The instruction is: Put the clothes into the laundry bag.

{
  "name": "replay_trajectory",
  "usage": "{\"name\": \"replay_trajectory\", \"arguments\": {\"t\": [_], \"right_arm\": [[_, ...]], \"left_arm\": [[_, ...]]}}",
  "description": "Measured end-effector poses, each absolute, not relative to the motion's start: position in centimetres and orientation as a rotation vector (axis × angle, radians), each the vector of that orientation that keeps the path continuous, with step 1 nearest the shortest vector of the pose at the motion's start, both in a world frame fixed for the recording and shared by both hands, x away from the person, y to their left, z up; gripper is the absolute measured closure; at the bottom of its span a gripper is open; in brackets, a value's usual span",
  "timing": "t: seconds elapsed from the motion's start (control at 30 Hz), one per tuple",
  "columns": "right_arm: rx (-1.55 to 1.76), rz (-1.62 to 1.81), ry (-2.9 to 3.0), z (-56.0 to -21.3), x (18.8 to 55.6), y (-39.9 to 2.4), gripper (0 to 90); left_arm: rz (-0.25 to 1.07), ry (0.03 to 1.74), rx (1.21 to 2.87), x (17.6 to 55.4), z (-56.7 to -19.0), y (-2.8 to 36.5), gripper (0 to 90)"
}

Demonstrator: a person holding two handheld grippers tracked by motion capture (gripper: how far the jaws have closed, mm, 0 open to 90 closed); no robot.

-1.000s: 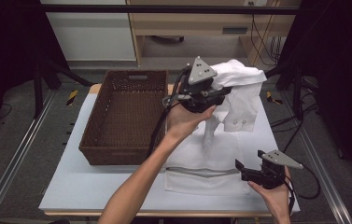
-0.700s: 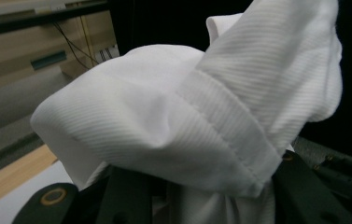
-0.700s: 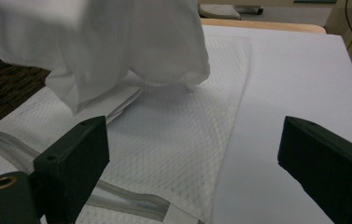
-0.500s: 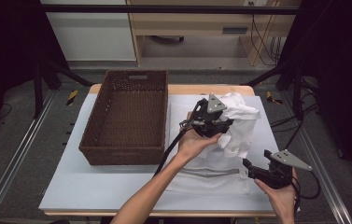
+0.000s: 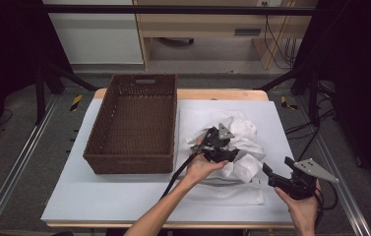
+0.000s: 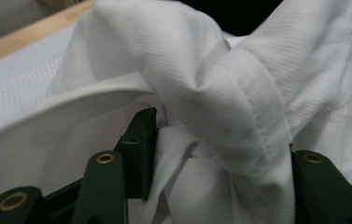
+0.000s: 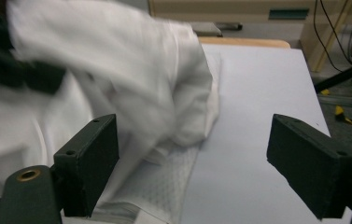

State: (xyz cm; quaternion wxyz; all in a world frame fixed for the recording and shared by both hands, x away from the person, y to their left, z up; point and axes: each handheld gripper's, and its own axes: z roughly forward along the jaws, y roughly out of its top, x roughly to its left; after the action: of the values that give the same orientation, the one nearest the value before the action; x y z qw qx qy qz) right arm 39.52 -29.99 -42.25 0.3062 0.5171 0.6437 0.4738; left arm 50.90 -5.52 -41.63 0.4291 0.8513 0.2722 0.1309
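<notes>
Two grippers are at work in the high view, and you hold one in each hand over the white-covered table. Your left gripper sits low on the bunched white garment, which lies crumpled on the table's right half, just beside the empty brown wicker basket and partly on a flat white mesh bag (its edge shows near the front). Your right gripper waits apart at the front right corner, jaws toward the heap, probably kept clear so the left can set the cloth down unhindered.

From the left gripper view, a thick fold of the garment still lies between the two black jaws. The jaws have just been opening, and the left pad stands a little off the cloth, so I read the grip as released rather than pressing; the fold stays there only because it has slumped in place.

From the right gripper view, your jaws stand wide apart with nothing between them: bare table surface shows in the gap. The garment heaps just ahead and left, over the mesh bag, so you seem poised to take an edge next.
</notes>
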Motion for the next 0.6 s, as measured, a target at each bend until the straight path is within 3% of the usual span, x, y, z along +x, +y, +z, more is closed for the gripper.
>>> {"name": "replay_trajectory", "arguments": {"t": [0.13, 0.4, 0.53, 0.6], "right_arm": [[1.361, 1.294, 1.705, -41.8, 39.3, -29.8, 19.0], [1.339, 1.283, 1.769, -42.5, 40.1, -28.3, 19.2], [1.322, 1.291, 1.786, -42.4, 40.2, -27.5, 18.5], [1.310, 1.294, 1.795, -42.4, 40.3, -27.0, 17.6]], "left_arm": [[0.296, 0.717, 2.139, 50.9, -42.9, -4.9, 43.6], [0.265, 0.697, 2.167, 49.6, -41.7, -2.7, 15.9], [0.341, 0.640, 2.139, 47.5, -40.3, -1.0, 14.5], [0.332, 0.624, 2.119, 46.3, -40.1, 0.1, 18.6]]}}
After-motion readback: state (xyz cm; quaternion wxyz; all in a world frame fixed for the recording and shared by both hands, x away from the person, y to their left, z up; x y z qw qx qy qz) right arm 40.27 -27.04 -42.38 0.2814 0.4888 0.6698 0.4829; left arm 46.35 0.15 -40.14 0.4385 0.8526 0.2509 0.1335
